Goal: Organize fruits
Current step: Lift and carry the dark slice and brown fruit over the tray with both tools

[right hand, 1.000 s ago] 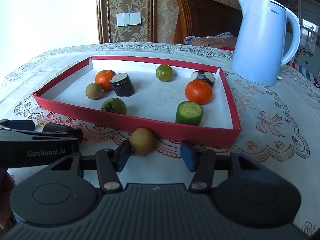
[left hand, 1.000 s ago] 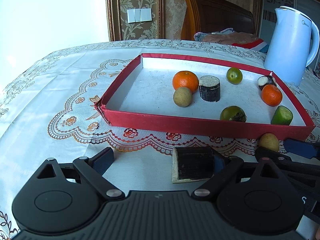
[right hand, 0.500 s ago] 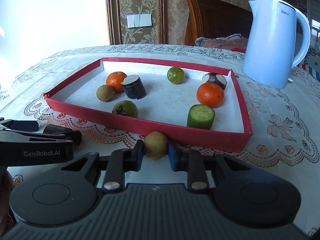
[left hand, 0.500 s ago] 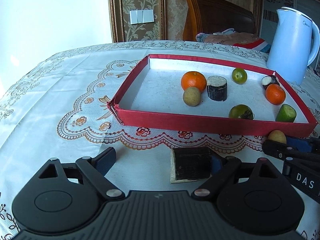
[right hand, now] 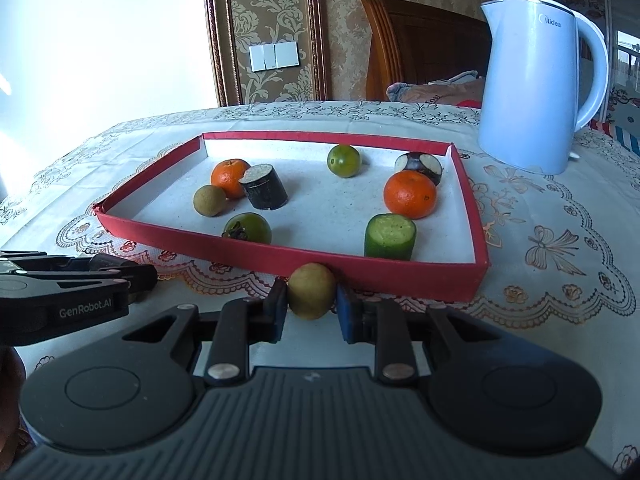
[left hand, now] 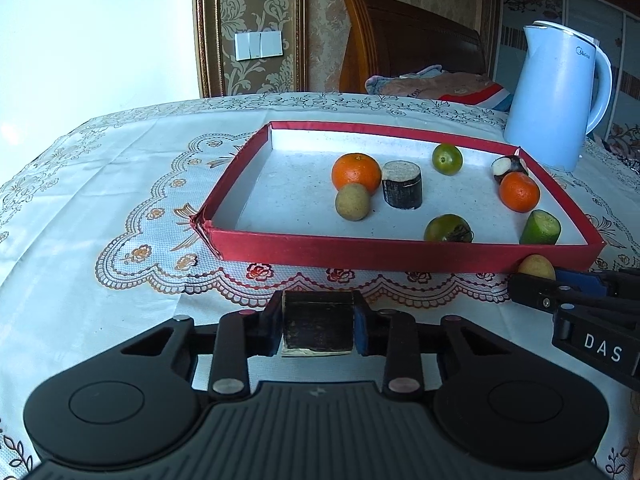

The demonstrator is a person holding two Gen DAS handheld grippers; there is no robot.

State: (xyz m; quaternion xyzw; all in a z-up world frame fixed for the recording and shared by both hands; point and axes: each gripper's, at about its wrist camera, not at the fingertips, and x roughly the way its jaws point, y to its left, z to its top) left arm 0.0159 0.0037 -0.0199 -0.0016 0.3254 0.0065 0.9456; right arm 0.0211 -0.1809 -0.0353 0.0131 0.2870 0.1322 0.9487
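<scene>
- The left gripper (left hand: 318, 326), black with blue pads, has just been closing its jaws, and they are now pressing on both sides of a dark, bark-skinned cylindrical chunk with a pale cut end (left hand: 318, 326), which is lying on the tablecloth just in front of the tray.
- The right gripper (right hand: 312, 306) is clamping a small round yellowish-brown fruit (right hand: 312, 291) between its blue pads; the fruit is sitting on the cloth against the outside of the tray's near wall.
- A shallow red-walled cardboard tray with a white floor (right hand: 280, 252) is lying on a white lace-patterned tablecloth (left hand: 120, 208).
- Inside the tray, a bright orange mandarin (right hand: 230, 178), a second small brown round fruit (right hand: 209, 200) and another dark cylindrical chunk (right hand: 265, 187) are sitting close together at the left.
- A green persimmon-like fruit with a dark calyx (right hand: 248, 229) is lying near the front wall, and a green cut cylinder with a pale top (right hand: 390, 237) is standing near the front right.
- A second orange mandarin (right hand: 409, 193) is touching a dark purple fruit with white flesh showing (right hand: 420, 165) at the right, while a small green round fruit (right hand: 343, 161) is sitting towards the back.
- A pale blue electric kettle (right hand: 536, 80) is standing on the cloth beyond the tray's far right corner.
</scene>
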